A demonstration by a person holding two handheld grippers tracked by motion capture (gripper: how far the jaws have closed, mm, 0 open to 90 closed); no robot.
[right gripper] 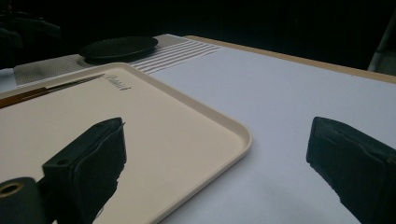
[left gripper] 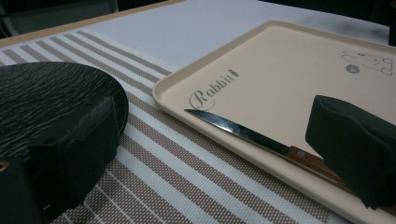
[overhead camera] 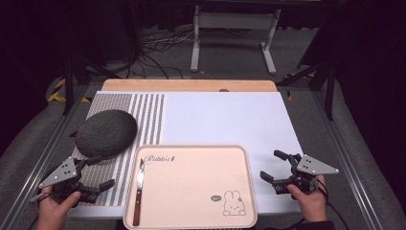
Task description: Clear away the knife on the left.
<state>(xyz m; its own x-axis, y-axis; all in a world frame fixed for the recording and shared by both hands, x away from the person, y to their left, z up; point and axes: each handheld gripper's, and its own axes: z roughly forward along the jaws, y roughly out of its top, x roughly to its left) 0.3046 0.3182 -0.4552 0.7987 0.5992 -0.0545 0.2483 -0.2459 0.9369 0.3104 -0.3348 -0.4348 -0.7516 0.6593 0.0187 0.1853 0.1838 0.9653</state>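
Note:
A beige tray (overhead camera: 191,182) with a rabbit drawing lies at the table's near edge. Along its left side lies a wooden-handled knife (overhead camera: 139,189), blade pointing away from me. My left gripper (overhead camera: 101,171) is open over the striped mat, just left of the tray, with nothing in it. In the left gripper view, the knife (left gripper: 243,133) lies ahead on the tray (left gripper: 280,70), and the right jaw covers part of its handle. My right gripper (overhead camera: 270,164) stands open and empty on the white mat, right of the tray's rim (right gripper: 243,135).
A dark round textured plate (overhead camera: 106,132) sits on the brown-striped placemat (overhead camera: 148,115), just beyond my left gripper. A white mat (overhead camera: 225,115) covers the rest of the wooden table (overhead camera: 189,85). A metal stand and cables lie on the floor behind.

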